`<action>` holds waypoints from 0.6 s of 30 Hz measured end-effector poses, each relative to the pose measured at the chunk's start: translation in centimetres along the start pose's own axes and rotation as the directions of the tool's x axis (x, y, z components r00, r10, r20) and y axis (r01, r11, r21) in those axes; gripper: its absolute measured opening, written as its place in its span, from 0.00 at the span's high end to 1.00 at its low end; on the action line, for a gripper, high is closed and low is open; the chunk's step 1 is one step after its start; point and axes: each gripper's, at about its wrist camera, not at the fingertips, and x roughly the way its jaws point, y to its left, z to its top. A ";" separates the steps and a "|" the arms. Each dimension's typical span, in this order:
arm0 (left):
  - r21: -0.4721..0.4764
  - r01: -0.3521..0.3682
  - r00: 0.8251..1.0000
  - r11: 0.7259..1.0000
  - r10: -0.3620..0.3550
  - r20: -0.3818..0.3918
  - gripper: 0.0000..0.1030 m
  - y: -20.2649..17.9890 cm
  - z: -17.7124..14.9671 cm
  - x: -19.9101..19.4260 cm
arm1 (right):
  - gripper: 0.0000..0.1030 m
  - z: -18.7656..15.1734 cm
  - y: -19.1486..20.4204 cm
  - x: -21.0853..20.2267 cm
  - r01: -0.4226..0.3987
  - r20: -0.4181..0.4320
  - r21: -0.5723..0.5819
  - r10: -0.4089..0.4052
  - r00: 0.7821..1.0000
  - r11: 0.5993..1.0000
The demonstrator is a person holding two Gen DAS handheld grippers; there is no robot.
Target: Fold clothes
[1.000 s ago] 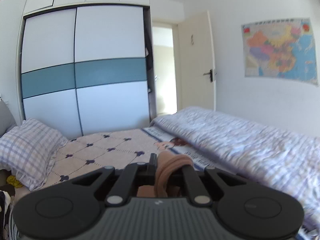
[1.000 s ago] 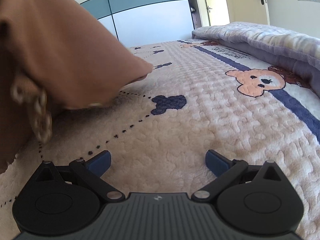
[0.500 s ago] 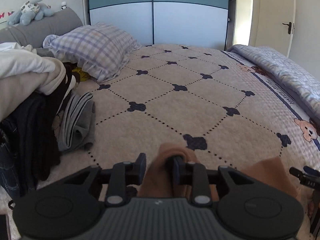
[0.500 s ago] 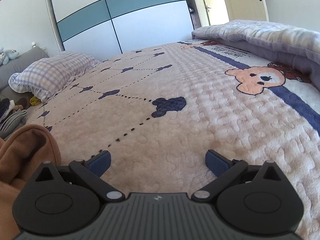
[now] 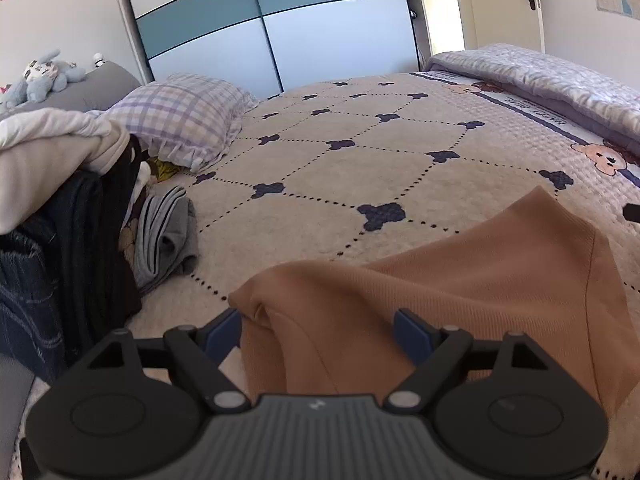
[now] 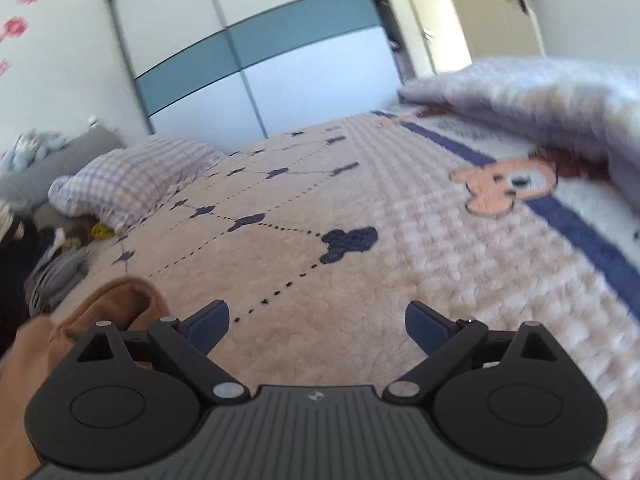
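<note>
Left gripper: jaws wide apart, holding nothing; the brown cloth lies between and under the blue pads, a rounded fold of it just beside the left pad.
Right gripper: jaws wide apart and empty, only bare bedspread between them; this view is blurred.
Brown garment: spread flat on the bed, directly ahead of and beneath the left gripper; in the right wrist view only a bunched edge shows, off the right gripper's left side.
Long axis: by my reading it runs from the rounded fold near the left gripper up and rightward to a pointed corner.
Nearer hand: the left one is over the cloth already; the right one would have to shift to its left to reach any edge.
Next move, as a judgement: pinch an edge with each gripper and square the piece up; the fold has not begun.
Bedspread: soft, fleecy, beige, with dotted diamonds and dark clover marks; likely to give under the pads, so a shallow pinch may catch it too.
Left side: a heap of dark and pale clothes, a grey striped piece, a checked pillow.
Right side: a rolled lilac quilt.
Far wall: white and teal wardrobe, an open door.
</note>
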 end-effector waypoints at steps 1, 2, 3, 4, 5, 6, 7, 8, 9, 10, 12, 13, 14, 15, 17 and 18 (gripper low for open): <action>0.005 0.003 1.000 1.000 -0.003 0.004 0.18 0.2 -0.9 -0.5 | 0.05 0.1 0.9 -1.3 -0.038 0.004 -0.105 0.039 0.999 0.994; 0.015 0.002 1.000 1.000 -0.002 0.002 0.18 0.1 -1.7 -0.9 | 0.05 0.1 1.7 -2.5 -0.080 -0.004 -0.209 0.081 0.997 0.975; 0.028 0.001 1.000 1.000 -0.001 -0.003 0.18 0.2 -2.4 -1.0 | 0.05 0.1 2.5 -3.5 -0.115 -0.024 -0.292 0.113 0.993 0.949; 0.043 0.000 1.000 0.999 0.000 -0.013 0.18 0.2 -3.2 -1.1 | 0.05 0.0 3.2 -4.3 -0.152 -0.053 -0.352 0.142 0.988 0.924; 0.053 0.000 1.000 0.999 0.001 -0.026 0.18 0.2 -3.8 -0.9 | 0.05 0.0 3.8 -4.9 -0.194 -0.086 -0.394 0.175 0.981 0.898; 0.064 0.000 0.999 0.998 0.002 -0.039 0.18 0.1 -4.4 -0.7 | 0.06 0.0 4.5 -5.3 -0.243 -0.122 -0.428 0.210 0.970 0.871; 0.081 0.001 0.999 0.997 0.003 -0.044 0.18 -0.1 -4.8 -0.6 | 0.07 0.1 5.4 -5.6 -0.289 -0.155 -0.461 0.244 0.957 0.839; 0.103 0.003 0.999 0.995 0.002 -0.041 0.18 -0.3 -5.1 -0.5 | 0.07 0.2 6.2 -5.8 -0.330 -0.183 -0.492 0.275 0.944 0.805; 0.133 0.001 0.999 0.991 0.003 -0.032 0.18 -0.7 -5.3 -0.3 | 0.07 0.2 7.2 -6.0 -0.368 -0.210 -0.523 0.302 0.930 0.768; 0.170 -0.005 1.000 0.985 0.009 -0.025 0.18 -1.3 -5.2 0.1 | 0.08 0.1 8.2 -6.0 -0.404 -0.238 -0.545 0.327 0.915 0.734; 0.238 -0.016 1.000 0.971 0.021 -0.017 0.25 -2.3 -5.0 0.9 | 0.13 -0.1 9.9 -5.8 -0.481 -0.306 -0.563 0.371 0.877 0.672; 0.256 -0.014 0.999 0.967 0.023 -0.030 0.33 -2.7 -4.8 1.5 | 0.18 -0.4 10.6 -5.4 -0.521 -0.351 -0.561 0.385 0.854 0.643; 0.273 -0.012 0.999 0.962 0.025 -0.044 0.56 -3.2 -4.6 2.2 | 0.30 -0.8 11.4 -4.8 -0.549 -0.393 -0.565 0.384 0.835 0.616; 0.269 0.000 0.998 0.963 0.016 -0.058 0.65 -3.3 -4.3 2.6 | 0.40 -1.4 12.1 -4.2 -0.556 -0.421 -0.575 0.365 0.830 0.600; 0.242 0.046 0.997 0.969 -0.028 -0.077 0.91 -3.3 -3.7 3.3 | 0.75 -2.3 13.3 -2.8 -0.528 -0.441 -0.595 0.304 0.845 0.606; 0.245 0.047 0.996 0.969 -0.028 -0.079 0.92 -3.3 -3.4 3.5 | 0.77 -2.4 13.7 -2.3 -0.528 -0.445 -0.593 0.299 0.844 0.607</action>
